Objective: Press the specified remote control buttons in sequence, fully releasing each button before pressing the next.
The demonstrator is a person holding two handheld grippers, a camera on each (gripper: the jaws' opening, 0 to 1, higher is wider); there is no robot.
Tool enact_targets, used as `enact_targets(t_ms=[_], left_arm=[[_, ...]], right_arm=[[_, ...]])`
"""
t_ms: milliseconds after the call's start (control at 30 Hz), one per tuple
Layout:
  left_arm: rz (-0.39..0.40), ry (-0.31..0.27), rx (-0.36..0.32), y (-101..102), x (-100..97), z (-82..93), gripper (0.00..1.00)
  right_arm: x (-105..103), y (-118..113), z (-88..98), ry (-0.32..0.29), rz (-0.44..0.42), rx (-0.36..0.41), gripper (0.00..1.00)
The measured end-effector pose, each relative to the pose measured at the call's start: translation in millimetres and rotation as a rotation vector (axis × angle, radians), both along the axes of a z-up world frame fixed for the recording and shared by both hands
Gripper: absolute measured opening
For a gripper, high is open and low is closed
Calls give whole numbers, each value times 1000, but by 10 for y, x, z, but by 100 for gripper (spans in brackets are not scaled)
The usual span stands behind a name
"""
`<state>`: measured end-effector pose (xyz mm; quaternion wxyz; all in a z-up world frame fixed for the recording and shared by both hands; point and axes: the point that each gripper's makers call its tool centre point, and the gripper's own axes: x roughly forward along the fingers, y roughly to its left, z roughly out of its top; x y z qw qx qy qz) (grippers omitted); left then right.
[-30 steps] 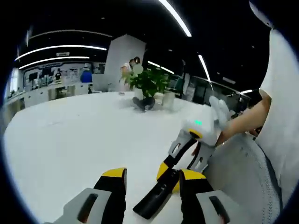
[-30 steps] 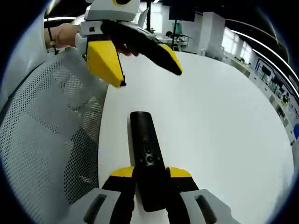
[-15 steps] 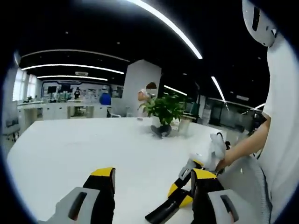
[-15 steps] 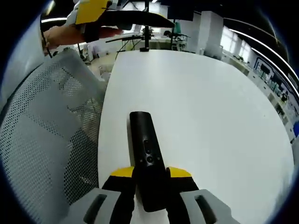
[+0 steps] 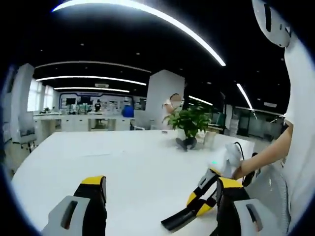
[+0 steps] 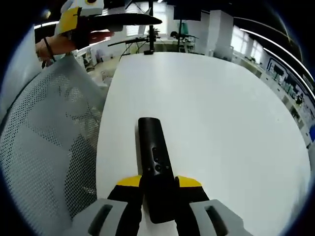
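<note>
The slim black remote control, a long bar with a few small buttons down its face, is clamped at its near end between the two yellow-tipped jaws of the right gripper, and its far end reaches out over the broad white table, close to the table's edge. In the left gripper view the same remote shows as a dark bar slanting low over the tabletop, with the right gripper closed around it and a person's hand on the white body behind it. The left gripper hangs above the table with its yellow-and-black jaws spread wide and nothing between them; in the right gripper view it appears as a dark-and-yellow shape at the top, well apart from the remote, held by a hand. A grey mesh chair back stands beside the table edge. A green potted plant sits at the table's far side, with office desks and long ceiling lights beyond.
</note>
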<state>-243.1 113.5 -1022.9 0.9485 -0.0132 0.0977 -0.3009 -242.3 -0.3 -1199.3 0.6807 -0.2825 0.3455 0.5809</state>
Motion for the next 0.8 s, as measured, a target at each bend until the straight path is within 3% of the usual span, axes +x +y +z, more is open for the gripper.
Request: enact_targets(t_ms=[133, 800], left_arm=[[31, -8, -30, 31, 4, 49, 99], [120, -11, -17, 216, -36, 37, 99]], right_arm=[[74, -11, -9, 0, 2, -4, 22], [648, -217, -18, -24, -45, -63, 22]])
